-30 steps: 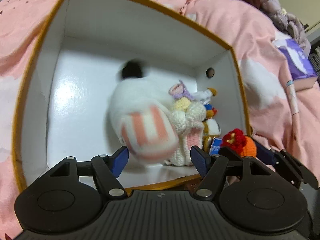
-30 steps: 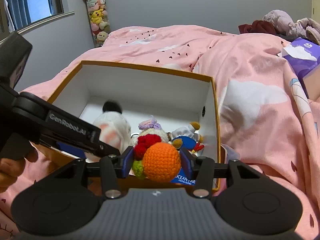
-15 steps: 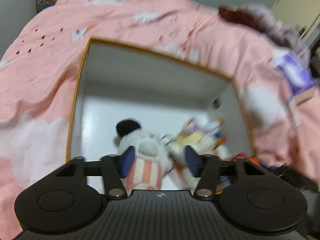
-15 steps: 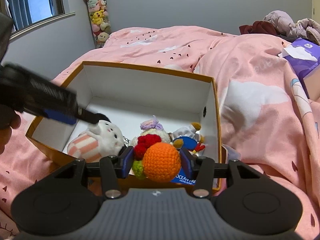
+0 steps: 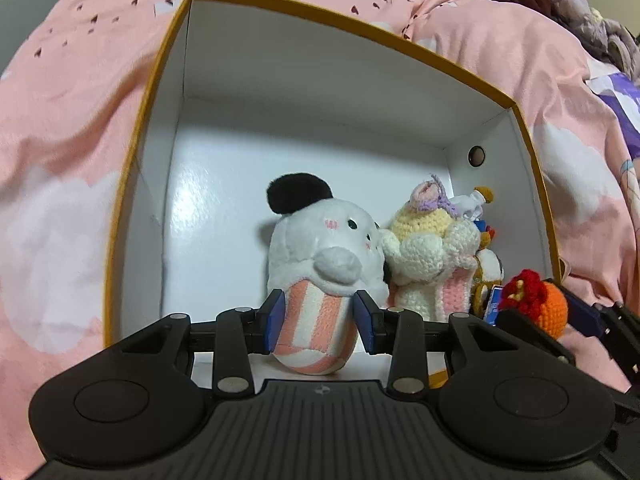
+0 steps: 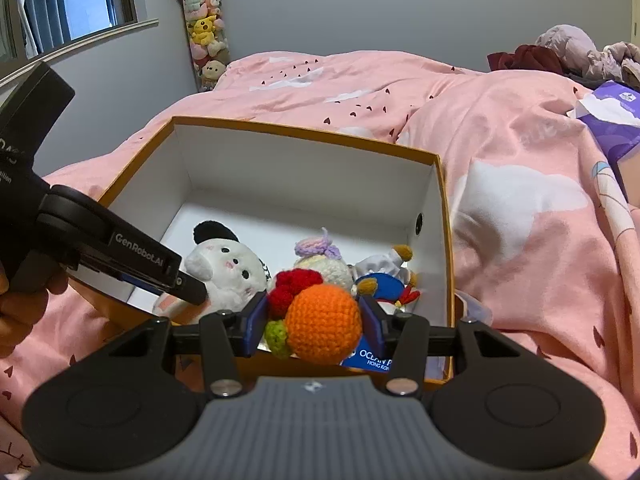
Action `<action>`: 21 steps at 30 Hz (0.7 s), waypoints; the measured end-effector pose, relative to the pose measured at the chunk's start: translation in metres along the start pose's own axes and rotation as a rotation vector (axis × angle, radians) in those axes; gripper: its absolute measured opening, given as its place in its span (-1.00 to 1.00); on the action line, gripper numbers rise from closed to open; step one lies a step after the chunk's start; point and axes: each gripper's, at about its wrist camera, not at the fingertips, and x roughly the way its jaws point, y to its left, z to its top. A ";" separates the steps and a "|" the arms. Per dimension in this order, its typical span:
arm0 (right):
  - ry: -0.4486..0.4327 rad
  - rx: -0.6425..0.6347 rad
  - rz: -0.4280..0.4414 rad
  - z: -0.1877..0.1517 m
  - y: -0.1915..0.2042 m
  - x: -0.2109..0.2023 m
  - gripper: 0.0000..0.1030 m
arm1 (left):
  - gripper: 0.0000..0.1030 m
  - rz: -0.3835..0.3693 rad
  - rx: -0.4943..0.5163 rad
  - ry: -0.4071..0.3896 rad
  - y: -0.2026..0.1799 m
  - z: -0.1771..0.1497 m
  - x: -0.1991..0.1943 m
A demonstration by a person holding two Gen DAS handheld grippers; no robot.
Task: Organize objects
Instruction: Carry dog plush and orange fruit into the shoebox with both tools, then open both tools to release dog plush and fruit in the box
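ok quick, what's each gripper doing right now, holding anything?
Left gripper: closed on the white plush toy, gripping its pink-striped base inside the box.
Right gripper: closed on the orange crochet ball, at the box's near edge.

Black left gripper with blue pads, silver screws, "GenRobot.AI" lettering.

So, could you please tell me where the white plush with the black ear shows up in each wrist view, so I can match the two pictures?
Left wrist view: the white plush is at lower centre, its striped bottom between the left gripper fingers.
Right wrist view: it sits lower left of centre, inside the box, partly behind the left gripper.
Shared landmark: the round hole in the box's right wall.
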 end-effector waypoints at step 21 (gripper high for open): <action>0.000 0.132 0.200 0.012 0.000 0.003 -0.01 | -0.17 -0.103 -0.062 -0.207 0.017 -0.019 -0.060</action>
